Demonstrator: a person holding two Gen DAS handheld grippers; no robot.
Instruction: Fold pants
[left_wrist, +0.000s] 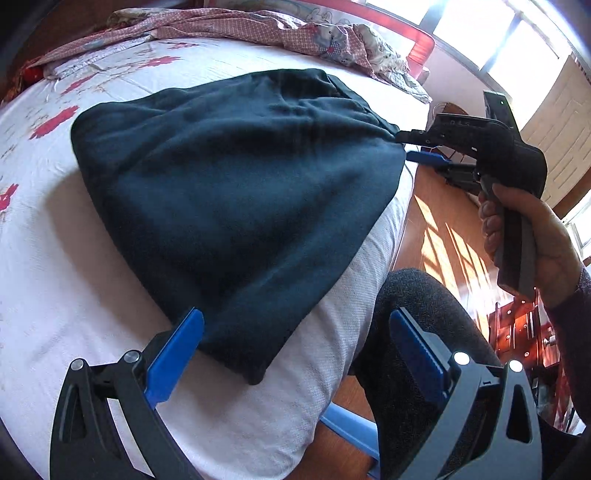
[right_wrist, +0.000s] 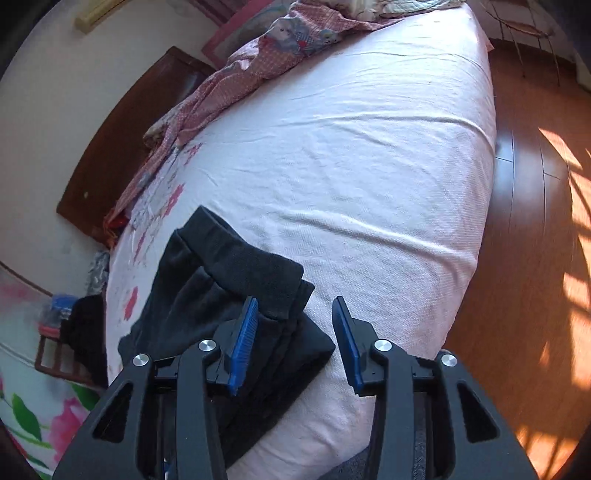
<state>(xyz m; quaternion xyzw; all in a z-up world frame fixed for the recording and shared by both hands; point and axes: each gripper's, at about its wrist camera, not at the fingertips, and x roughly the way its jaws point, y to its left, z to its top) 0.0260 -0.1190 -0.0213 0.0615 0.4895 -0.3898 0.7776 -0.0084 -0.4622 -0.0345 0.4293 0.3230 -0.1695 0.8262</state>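
The dark pants (left_wrist: 236, 199) lie folded on the white bed sheet (left_wrist: 55, 258) near its front edge. My left gripper (left_wrist: 295, 350) is open, its blue pads (left_wrist: 173, 354) spread at the pants' near corner, with nothing between them. My right gripper (right_wrist: 299, 336) is open in its own view, just above the waistband end of the pants (right_wrist: 236, 288). In the left wrist view the right gripper (left_wrist: 410, 147) sits at the pants' right corner, where the cloth is bunched against its tip.
A pink checked quilt (left_wrist: 258, 29) lies crumpled at the far side of the bed. The wooden floor (right_wrist: 535, 221) runs along the bed's edge. My knee (left_wrist: 424, 314) is close to the bed. A wooden headboard (right_wrist: 122, 147) stands at the left.
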